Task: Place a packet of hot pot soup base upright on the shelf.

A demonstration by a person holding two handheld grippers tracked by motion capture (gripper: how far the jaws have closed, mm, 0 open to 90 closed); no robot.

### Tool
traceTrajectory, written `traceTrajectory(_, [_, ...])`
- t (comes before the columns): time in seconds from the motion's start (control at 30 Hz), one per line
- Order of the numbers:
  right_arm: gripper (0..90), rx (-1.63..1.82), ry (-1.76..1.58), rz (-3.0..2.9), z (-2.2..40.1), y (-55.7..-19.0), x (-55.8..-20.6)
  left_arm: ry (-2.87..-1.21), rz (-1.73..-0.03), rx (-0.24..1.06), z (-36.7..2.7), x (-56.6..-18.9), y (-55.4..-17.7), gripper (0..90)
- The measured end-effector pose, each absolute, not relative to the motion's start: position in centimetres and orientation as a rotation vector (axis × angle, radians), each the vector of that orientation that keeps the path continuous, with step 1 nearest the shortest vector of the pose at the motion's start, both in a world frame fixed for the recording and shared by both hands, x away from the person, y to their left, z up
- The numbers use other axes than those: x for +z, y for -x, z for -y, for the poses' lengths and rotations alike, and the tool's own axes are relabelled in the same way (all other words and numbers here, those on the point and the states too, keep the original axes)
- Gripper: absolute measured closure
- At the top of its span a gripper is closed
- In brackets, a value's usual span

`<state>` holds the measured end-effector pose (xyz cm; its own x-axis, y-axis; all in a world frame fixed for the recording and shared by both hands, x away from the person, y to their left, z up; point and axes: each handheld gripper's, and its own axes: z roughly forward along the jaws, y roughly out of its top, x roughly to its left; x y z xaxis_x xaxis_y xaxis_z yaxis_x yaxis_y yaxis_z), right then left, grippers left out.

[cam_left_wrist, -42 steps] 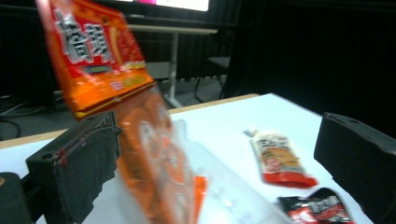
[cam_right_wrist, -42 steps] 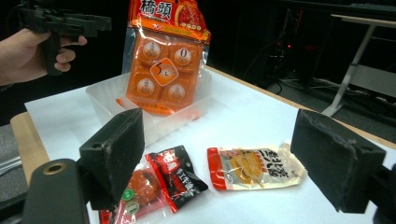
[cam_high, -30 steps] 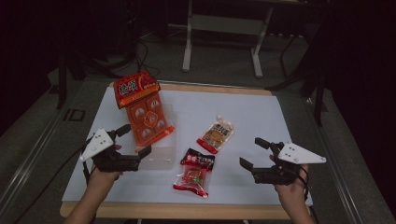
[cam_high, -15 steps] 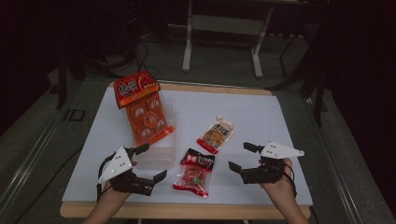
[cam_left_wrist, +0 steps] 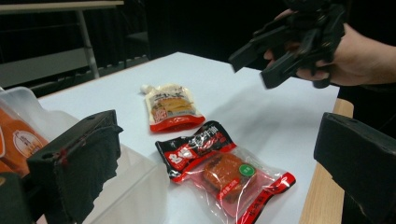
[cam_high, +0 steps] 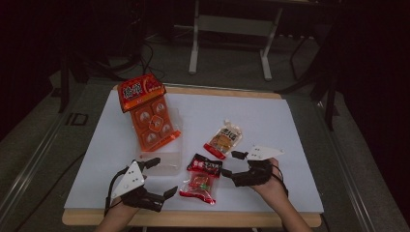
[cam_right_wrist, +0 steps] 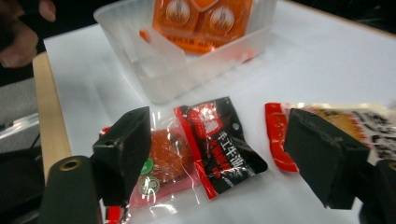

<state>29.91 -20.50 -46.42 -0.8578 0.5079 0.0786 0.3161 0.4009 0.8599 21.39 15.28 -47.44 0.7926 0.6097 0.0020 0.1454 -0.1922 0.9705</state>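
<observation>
Both grippers, left [cam_high: 162,178] & right [cam_high: 231,163], low, fingers wide, flanking red snack pack [cam_high: 201,178]; right's just closing.

1. The left hand-held gripper [cam_left_wrist: 224,158] has its two black jaws wide apart at the bottom corners, nothing between the pads.
2. Between them, a red-and-black snack pack [cam_left_wrist: 222,170] lies flat on the white desk [cam_left_wrist: 261,112].
3. Just beyond it lies a cream pouch [cam_left_wrist: 170,107] with a red bottom edge, close to the pack but apart.
4. At left, a clear tray [cam_left_wrist: 135,186] holds an orange packet [cam_left_wrist: 18,142].
5. At top right, a hand [cam_left_wrist: 355,56] holds the right hand-held gripper [cam_left_wrist: 254,65] above the desk, jaws parted.
</observation>
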Motion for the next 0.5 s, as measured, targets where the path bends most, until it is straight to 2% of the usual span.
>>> traceTrajectory(0.5, [33.4,1.332,-0.727,-2.587,18.4,-33.5,-50.5,-1.752,-0.589,0.453,-15.4,-47.9,-21.7,1.0])
